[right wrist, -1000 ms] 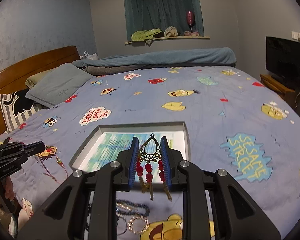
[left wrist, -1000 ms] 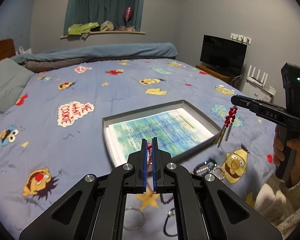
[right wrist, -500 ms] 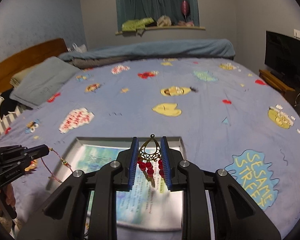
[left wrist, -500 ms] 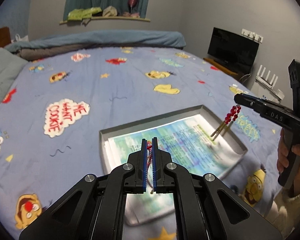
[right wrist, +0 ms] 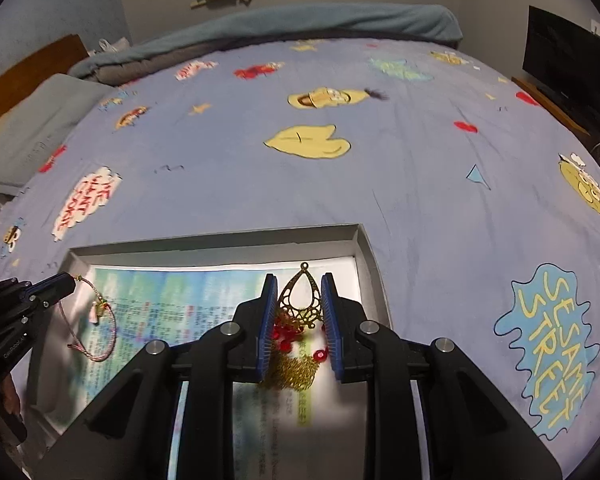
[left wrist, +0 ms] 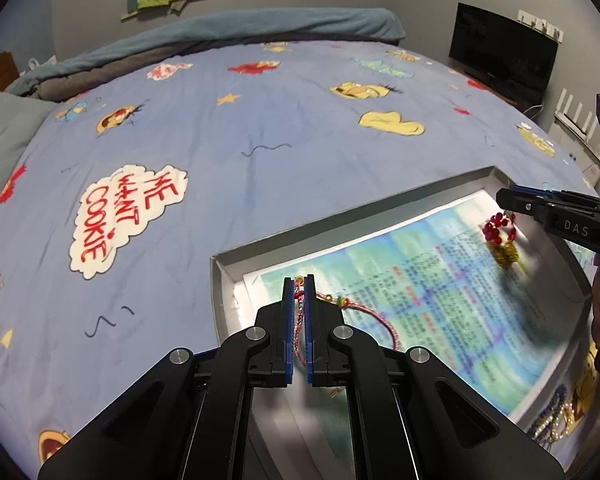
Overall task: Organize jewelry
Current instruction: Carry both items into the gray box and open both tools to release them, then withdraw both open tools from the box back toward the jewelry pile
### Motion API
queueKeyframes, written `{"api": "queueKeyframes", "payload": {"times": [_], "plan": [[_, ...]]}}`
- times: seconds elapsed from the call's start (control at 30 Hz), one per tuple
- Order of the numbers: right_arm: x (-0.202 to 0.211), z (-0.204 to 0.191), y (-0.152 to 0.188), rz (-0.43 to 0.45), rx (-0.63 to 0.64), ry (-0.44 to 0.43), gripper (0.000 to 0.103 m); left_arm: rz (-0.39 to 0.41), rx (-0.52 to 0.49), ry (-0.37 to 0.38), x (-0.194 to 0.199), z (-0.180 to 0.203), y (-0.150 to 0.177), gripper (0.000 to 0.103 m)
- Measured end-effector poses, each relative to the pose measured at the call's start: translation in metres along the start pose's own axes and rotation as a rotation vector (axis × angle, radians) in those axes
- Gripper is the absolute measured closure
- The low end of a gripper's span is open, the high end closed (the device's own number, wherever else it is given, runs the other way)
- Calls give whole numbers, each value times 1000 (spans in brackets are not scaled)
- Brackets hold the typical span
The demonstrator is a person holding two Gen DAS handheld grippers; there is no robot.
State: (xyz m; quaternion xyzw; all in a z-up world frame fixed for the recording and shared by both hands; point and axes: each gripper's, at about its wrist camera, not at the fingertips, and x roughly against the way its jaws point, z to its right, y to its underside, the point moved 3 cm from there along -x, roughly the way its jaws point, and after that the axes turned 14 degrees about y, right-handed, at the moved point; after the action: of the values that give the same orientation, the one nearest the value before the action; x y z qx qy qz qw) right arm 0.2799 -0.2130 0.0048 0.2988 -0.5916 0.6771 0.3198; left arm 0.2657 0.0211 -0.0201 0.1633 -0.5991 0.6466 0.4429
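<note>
A grey tray (left wrist: pixel 380 208) lined with a printed blue-green sheet lies on the bed; it also shows in the right wrist view (right wrist: pixel 220 242). My left gripper (left wrist: pixel 299 292) is shut on a pink braided cord bracelet (left wrist: pixel 374 318) whose loop trails onto the sheet at the tray's left end; it also shows in the right wrist view (right wrist: pixel 100 328). My right gripper (right wrist: pixel 299 296) is shut on a gold teardrop earring with red beads (right wrist: pixel 300 304), its chain tassels resting on the sheet at the tray's right end; it also shows in the left wrist view (left wrist: pixel 500 240).
More bead bracelets and chains (left wrist: pixel 552 420) lie on the bedspread (left wrist: pixel 220 140) beside the tray's near right corner. A grey pillow (right wrist: pixel 32 132) lies at the far left, and a TV (left wrist: pixel 504 52) stands off the bed's right side.
Both grippers have dropped lower and moved forward over the tray. The bracelet's loop and the earring's tassels now touch the printed sheet.
</note>
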Motion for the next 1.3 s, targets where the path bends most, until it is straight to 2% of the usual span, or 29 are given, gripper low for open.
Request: {"api": "queueKeyframes", "payload": {"times": [0.17,0.37,0.43,0.47,0.5,0.53,0.6,0.63,0.7,0.83,0.9,1.0,1.13,1.3], "plan": [[-9,-5,-3,-19,17,2,80,-30,-15,-26,-12,-2,0,98],[-11,-6,-2,-28,21,-1,80,-55,-28,-20,-19,0,3,98],[-10,-5,-1,-27,15,-11,76,-50,-31,-19,-18,1,3,89],[-9,-5,0,-25,13,-15,72,-34,-31,-21,-15,2,3,74],[-7,-4,0,-22,8,-20,61,-14,-31,-22,-11,3,3,63],[-3,-3,0,-12,4,-26,56,20,-30,-7,-4,4,2,60],[6,-3,1,10,14,-24,55,47,-22,11,4,6,1,58],[12,-3,1,25,17,-25,52,55,-16,15,7,7,1,56],[23,0,1,48,11,-30,43,74,-7,15,16,10,0,40],[48,11,2,99,-18,-35,25,121,2,4,35,15,0,29],[58,15,5,118,-27,-39,20,133,10,-6,42,16,2,26],[74,23,10,154,-33,-27,6,150,16,-53,54,14,4,16],[92,31,20,190,-31,-23,5,187,7,-141,73,13,9,10],[108,41,33,202,-44,-25,5,204,12,-141,89,13,16,9]]}}
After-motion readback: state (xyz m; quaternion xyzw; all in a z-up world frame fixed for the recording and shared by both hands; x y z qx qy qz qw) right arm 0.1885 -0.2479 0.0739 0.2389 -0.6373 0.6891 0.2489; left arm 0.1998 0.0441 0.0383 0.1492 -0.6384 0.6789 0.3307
